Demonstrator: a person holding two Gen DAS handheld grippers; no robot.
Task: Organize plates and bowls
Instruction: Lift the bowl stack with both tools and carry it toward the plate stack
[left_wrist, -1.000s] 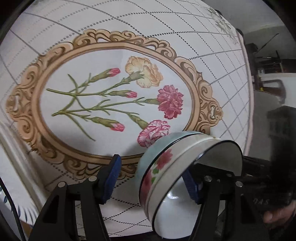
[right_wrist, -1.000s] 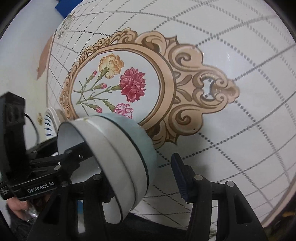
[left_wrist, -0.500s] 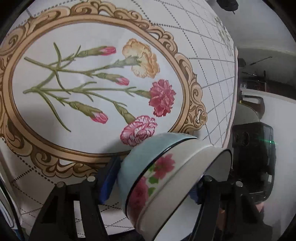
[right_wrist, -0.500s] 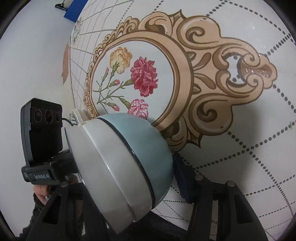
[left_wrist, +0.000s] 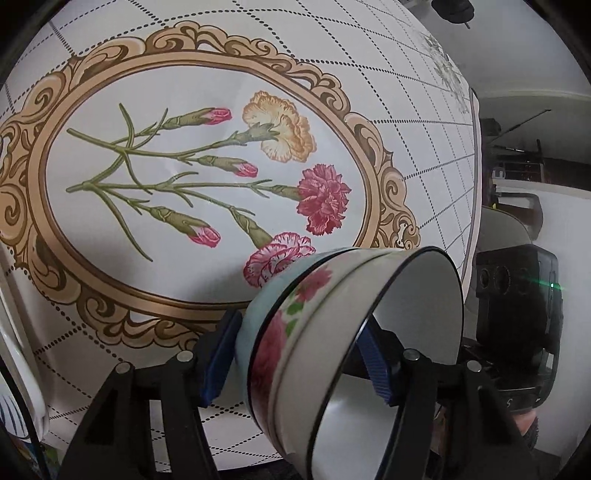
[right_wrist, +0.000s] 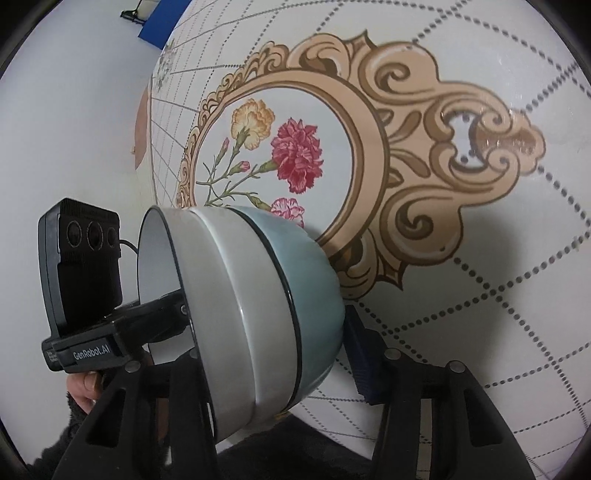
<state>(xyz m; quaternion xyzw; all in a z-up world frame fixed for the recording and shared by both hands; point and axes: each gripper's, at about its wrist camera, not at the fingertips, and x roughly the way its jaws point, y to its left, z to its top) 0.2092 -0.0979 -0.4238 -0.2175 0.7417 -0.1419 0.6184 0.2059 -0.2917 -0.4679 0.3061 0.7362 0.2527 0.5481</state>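
Clearly both the left gripper (left_wrist: 299, 363) and right gripper (right_wrist: 266, 354) clamp one tilted bowl (left_wrist: 332, 354) above the tablecloth's (left_wrist: 184, 184) near edge; uneven release could drop it.

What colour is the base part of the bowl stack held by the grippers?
Pale blue-green, below a thin dark line on the bowl stack; the right wrist view shows it best.
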